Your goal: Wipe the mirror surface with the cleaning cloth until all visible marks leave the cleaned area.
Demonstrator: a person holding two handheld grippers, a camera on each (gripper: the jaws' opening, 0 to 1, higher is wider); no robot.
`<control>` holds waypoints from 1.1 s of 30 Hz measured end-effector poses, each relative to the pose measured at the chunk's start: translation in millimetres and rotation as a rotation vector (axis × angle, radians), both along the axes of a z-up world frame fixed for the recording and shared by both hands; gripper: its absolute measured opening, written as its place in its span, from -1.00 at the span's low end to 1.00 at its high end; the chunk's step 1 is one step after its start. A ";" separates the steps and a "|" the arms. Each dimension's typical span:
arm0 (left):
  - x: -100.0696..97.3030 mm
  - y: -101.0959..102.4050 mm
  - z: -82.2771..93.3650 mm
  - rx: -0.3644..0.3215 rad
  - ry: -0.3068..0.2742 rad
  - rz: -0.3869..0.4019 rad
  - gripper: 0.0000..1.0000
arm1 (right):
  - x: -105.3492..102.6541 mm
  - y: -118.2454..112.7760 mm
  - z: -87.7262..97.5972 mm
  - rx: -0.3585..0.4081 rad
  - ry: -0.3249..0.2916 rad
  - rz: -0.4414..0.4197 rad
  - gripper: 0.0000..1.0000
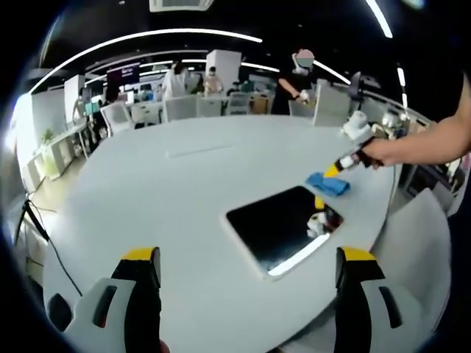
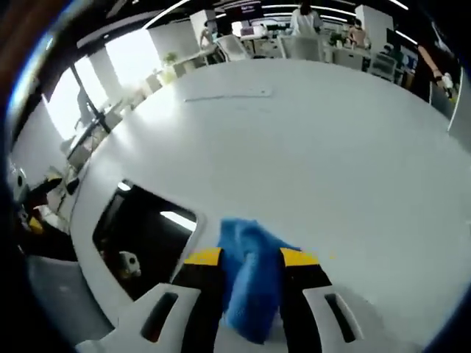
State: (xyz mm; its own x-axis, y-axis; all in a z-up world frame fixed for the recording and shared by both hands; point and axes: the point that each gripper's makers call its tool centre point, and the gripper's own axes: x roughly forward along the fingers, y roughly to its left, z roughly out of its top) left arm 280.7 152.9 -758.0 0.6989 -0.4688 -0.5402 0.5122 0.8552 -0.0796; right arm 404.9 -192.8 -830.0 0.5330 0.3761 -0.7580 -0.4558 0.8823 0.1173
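Right tool (image 2: 250, 268) clenched on soft blue cleaning cloth (image 2: 249, 276), likely light, limp; left tool (image 1: 246, 276) released, near flat dark rectangular mirror (image 1: 283, 228) on white counter (image 1: 184, 184).

A large white table (image 1: 184, 191) with a rounded edge carries the things. A dark rectangular mirror (image 1: 283, 226) with rounded corners lies flat on it near the edge, reflecting a strip of ceiling light. A blue cleaning cloth (image 1: 328, 184) rests on the tabletop just beside the mirror's far corner; from the right gripper view the cloth (image 2: 246, 276) sits next to the mirror (image 2: 143, 232).
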 end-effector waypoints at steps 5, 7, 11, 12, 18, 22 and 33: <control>-3.4 -6.2 4.0 -0.025 -0.021 0.017 0.99 | -21.5 -4.2 20.6 0.005 -0.108 0.070 0.39; -4.8 -3.8 -1.3 -0.036 -0.020 0.026 0.99 | -34.3 0.7 24.0 0.059 -0.130 0.085 0.51; -7.3 4.6 -14.0 -0.046 -0.011 0.014 0.99 | -59.2 0.8 29.4 0.158 -0.198 0.062 0.77; -7.3 5.3 -14.9 -0.050 -0.014 0.000 0.99 | -67.6 -3.2 29.5 0.168 -0.206 0.058 0.84; 7.8 23.9 -16.9 -0.079 -0.046 -0.024 0.99 | -97.7 -31.3 20.8 0.068 -0.209 -0.002 0.98; 9.4 31.1 -22.3 -0.056 -0.053 -0.066 0.99 | -100.0 -31.8 23.7 0.035 -0.263 -0.011 0.99; -14.2 32.5 -9.9 -0.033 -0.066 0.006 0.99 | -113.6 -11.8 11.8 0.056 -0.220 0.044 0.99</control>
State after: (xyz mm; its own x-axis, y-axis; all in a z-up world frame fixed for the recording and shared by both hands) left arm 266.5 185.4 -767.9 0.7355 -0.4812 -0.4770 0.5120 0.8558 -0.0738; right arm 291.3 -204.6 -818.2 0.6649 0.4413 -0.6026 -0.5139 0.8558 0.0596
